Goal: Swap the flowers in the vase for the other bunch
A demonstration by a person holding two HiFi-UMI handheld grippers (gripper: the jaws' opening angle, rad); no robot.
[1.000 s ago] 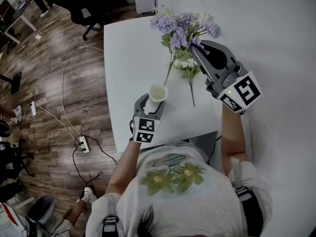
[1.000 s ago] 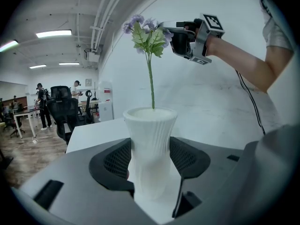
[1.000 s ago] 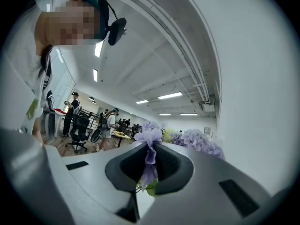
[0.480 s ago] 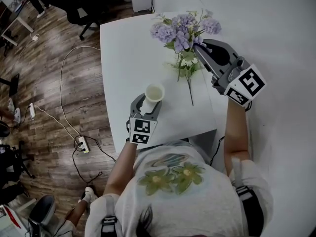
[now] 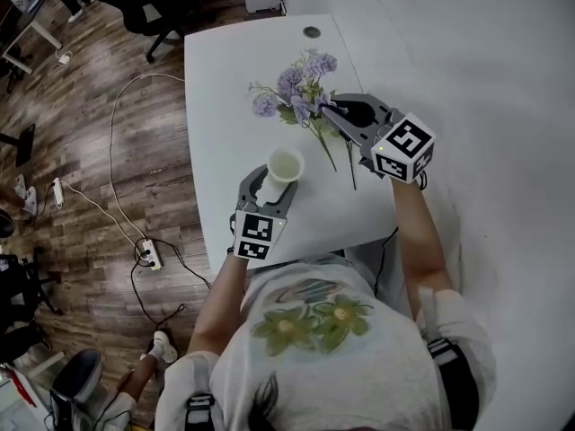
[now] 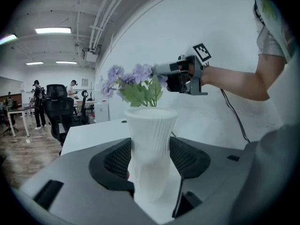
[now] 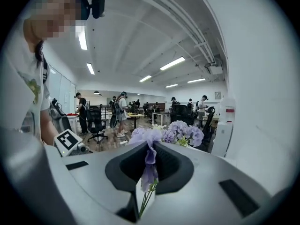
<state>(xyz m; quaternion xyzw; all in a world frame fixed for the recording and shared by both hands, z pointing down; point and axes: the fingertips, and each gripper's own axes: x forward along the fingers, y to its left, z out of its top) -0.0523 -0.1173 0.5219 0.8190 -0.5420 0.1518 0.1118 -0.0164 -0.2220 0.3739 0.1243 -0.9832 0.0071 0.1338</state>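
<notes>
The left gripper [image 5: 270, 180] has its jaws squeezed on both sides of the white ribbed vase [image 5: 284, 167], which stands up straight between them on the white counter [image 5: 225, 88]. The right gripper [image 5: 325, 106] has its jaws shut tight on the bunch of purple flowers [image 5: 292, 83], with the fluffy flower heads sticking out past the jaw tips and thin green stems hanging down below the jaws. This bunch is a little way beyond the left jaws and the vase, not touching them, and its flower heads sit higher than the vase's rim.
</notes>
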